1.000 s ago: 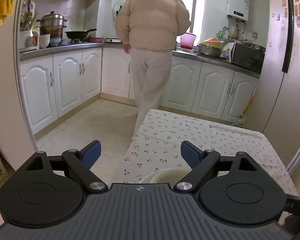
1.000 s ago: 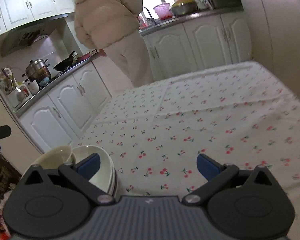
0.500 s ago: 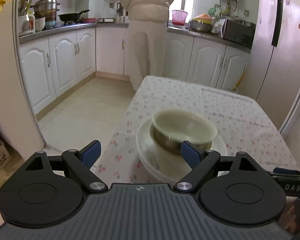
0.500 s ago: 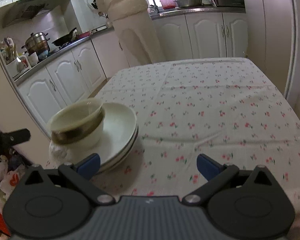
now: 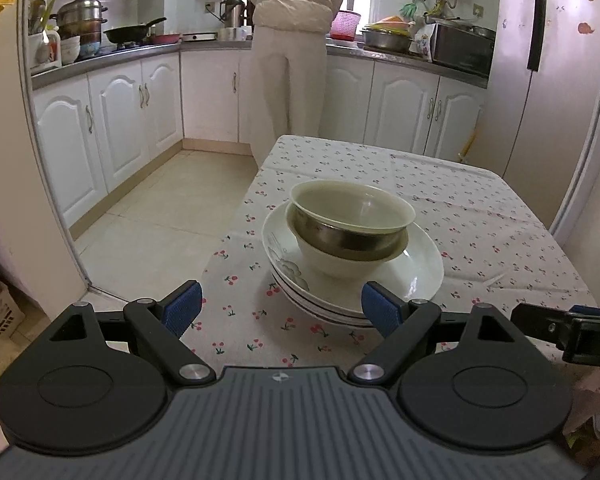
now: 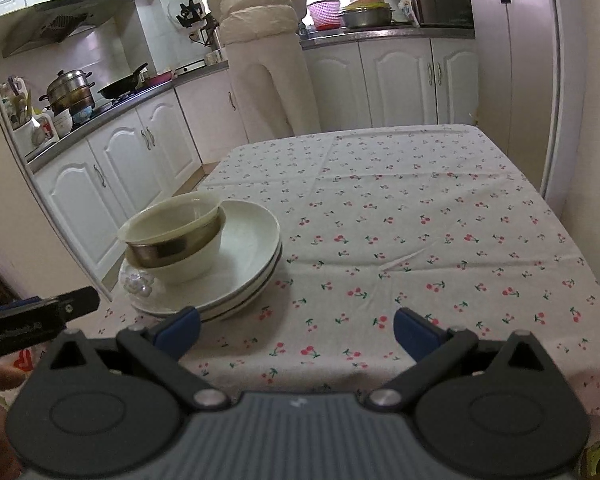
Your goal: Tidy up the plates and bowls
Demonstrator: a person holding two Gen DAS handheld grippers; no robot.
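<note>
The stacked bowls [image 5: 350, 232] sit on the plates [image 5: 416, 276] dead ahead of the left gripper [image 5: 281, 312] — the nearer; right gripper [image 6: 296, 330] sees them ahead-left; both spread, empty.

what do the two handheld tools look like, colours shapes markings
Both look alike. The left tool has a ribbed grey body with a small emblem, two round black discs, black linkage arms with silver pivot pins, and blue textured pads on the fingertips. The right tool has the same build. Seen side-on from the other camera, each is a black bar with pale lettering too blurred or cropped to read. No cables or sleeves show.
</note>
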